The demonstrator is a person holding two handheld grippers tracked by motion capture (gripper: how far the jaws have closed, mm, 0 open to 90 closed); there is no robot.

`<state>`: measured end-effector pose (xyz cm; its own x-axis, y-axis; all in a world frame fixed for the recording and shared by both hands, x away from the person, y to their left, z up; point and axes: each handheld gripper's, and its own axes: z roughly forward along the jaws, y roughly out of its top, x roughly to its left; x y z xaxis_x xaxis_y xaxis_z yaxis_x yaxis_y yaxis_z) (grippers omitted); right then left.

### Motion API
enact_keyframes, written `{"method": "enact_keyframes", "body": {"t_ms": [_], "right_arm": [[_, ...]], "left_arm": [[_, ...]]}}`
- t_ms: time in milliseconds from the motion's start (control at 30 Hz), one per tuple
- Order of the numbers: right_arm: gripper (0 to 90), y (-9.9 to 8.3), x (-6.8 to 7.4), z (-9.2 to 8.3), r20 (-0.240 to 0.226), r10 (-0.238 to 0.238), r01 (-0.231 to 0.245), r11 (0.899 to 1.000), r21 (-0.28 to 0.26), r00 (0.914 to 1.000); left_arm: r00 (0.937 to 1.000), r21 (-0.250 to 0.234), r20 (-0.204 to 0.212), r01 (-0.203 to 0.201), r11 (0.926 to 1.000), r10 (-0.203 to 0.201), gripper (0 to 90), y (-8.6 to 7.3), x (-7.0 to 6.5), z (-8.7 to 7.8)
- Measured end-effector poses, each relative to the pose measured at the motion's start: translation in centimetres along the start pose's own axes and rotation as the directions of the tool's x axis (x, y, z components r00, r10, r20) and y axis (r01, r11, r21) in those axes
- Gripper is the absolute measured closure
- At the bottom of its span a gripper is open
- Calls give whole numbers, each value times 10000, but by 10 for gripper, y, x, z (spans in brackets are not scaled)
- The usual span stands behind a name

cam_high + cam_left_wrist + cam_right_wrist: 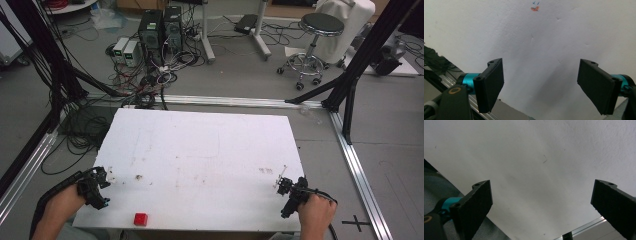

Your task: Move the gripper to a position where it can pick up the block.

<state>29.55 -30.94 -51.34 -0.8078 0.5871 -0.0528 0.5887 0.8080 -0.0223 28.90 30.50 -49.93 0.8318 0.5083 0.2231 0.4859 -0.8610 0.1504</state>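
Cables hang thick at my far left, beyond the white table [200,145]. At its left edge I hold my left gripper [100,186]; its own view shows the jaws spread wide over bare white board, with a small orange-and-blue mark [535,7] ahead that the high view is too coarse to give me. One red block [140,219] sits near the front edge, just right of that gripper. At the right edge sits my right gripper [285,184], jaws also wide apart with nothing between them. I count two grippers, one block.
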Motion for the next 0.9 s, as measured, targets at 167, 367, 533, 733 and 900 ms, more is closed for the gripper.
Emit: {"method": "enact_keyframes", "body": {"t_ms": [167, 367, 533, 733, 900], "right_arm": [[30, 1, 0, -1, 21, -16, 16, 10000, -2, 10000], [29, 1, 1, -1, 35, 28, -28, 10000, -69, 10000], [29, 1, 1, -1, 14, 21, -21, 10000, -31, 10000], [29, 1, 2, -1, -8, -53, 53, 10000, -66, 10000], [30, 1, 2, 0, -13, -79, 79, 9999, -68, 10000]], "left_arm": [[10000, 1, -37, -40, 10000, 40, 217, 0, -1, -1], [10000, -40, -27, -63, 10000, 63, 217, 1, -1, -2], [9999, -134, -104, -84, 9999, 82, 217, 2, -1, -3], [10000, -162, 34, -82, 9998, 83, 217, 2, -2, -5], [10000, -253, 32, -17, 9997, 18, 217, 2, -3, -6]]}}
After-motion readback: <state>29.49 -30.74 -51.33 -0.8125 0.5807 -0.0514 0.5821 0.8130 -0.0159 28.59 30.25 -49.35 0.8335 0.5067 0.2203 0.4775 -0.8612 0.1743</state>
